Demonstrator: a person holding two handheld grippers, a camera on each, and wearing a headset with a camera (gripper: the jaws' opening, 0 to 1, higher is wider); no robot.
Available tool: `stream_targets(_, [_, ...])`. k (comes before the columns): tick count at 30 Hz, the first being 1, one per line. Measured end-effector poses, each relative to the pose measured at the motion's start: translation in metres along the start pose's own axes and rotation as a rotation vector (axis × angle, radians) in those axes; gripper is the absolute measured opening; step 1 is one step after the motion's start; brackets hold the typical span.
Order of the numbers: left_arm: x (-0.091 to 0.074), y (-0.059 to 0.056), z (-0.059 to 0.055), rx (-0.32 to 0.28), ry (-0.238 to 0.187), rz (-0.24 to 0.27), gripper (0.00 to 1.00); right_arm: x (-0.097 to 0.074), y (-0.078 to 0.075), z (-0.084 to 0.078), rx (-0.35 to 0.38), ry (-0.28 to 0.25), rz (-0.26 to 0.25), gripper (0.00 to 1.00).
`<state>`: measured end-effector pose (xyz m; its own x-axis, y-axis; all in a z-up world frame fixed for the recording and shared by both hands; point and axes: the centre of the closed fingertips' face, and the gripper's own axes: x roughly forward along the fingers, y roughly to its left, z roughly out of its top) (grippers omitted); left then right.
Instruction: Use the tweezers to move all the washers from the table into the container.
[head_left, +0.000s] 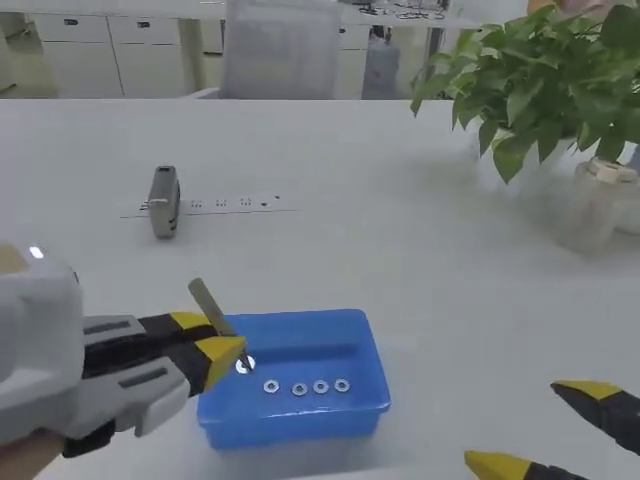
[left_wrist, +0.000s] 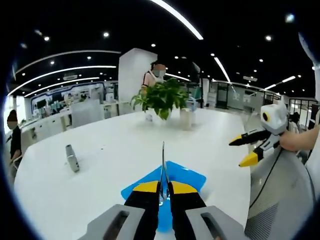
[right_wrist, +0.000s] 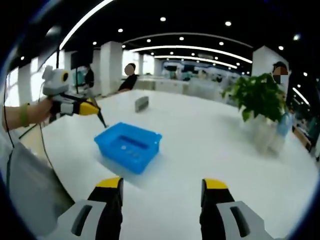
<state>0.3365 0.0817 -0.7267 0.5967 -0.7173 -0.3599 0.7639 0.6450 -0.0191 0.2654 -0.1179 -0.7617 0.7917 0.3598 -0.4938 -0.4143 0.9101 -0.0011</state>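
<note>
1. White, smooth counter (head_left: 420, 250) spreads across an open office lit by ceiling strip lights, with a leafy green plant (head_left: 540, 70) in a clear vase (head_left: 595, 200) at its far right.
2. Left gripper (head_left: 220, 338): its yellow-tipped black jaws are pressed nearly together, clamping the thin grey metal tweezers (head_left: 212, 312).
3. The tweezers slant down, and their point is inside the container (head_left: 300, 415).
4. The container is a shallow rectangular tray of blue plastic with rounded corners.
5. Small round metal washers (head_left: 300, 388) lie on its floor, four in a row and one more at the tweezers' point; I cannot tell whether that one is pinched.
6. Right gripper (head_left: 545, 430): its jaws are spread wide with nothing between them, above the bare counter near the container.
</note>
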Motion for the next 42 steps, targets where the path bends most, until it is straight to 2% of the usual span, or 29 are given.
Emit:
stream_targets(3, [0.009,0.006,0.000,-0.023,-0.002,0.020,0.03,-0.004,-0.006,0.006,-0.009,-0.030,-0.022,0.58])
stream_targets(5, [0.015,0.008,-0.001,-0.025,0.001,0.026,0.03,-0.007,-0.010,0.009,-0.028,-0.047,-0.054,0.59])
stream_targets(8, [0.023,0.014,-0.009,-0.026,0.040,0.049,0.03,-0.015,-0.020,0.022,-0.061,-0.115,-0.111,0.63])
stream_targets(10, [0.029,0.016,-0.017,-0.054,0.063,0.045,0.03,-0.020,-0.024,0.027,-0.054,-0.144,-0.130,0.62])
stream_targets(13, [0.037,0.018,-0.030,-0.048,0.104,0.046,0.03,-0.027,-0.029,0.033,-0.054,-0.188,-0.160,0.63])
stream_targets(20, [0.045,0.020,-0.050,-0.066,0.159,0.044,0.03,-0.025,-0.027,0.030,-0.109,-0.169,-0.163,0.63])
stream_targets(24, [0.049,0.021,-0.055,-0.083,0.159,0.043,0.03,-0.024,-0.026,0.029,-0.145,-0.153,-0.170,0.63])
stream_targets(26, [0.052,0.020,-0.057,-0.089,0.165,0.042,0.03,-0.024,-0.027,0.028,-0.135,-0.153,-0.167,0.62])
stream_targets(29, [0.053,0.018,-0.063,-0.063,0.189,0.048,0.03,-0.025,-0.028,0.028,-0.119,-0.159,-0.166,0.62])
stream_targets(35, [0.051,0.019,-0.065,-0.069,0.182,0.052,0.04,-0.023,-0.026,0.025,-0.144,-0.136,-0.161,0.62])
stream_targets(42, [0.048,0.021,-0.065,-0.058,0.178,0.058,0.04,-0.024,-0.027,0.025,-0.133,-0.138,-0.160,0.62])
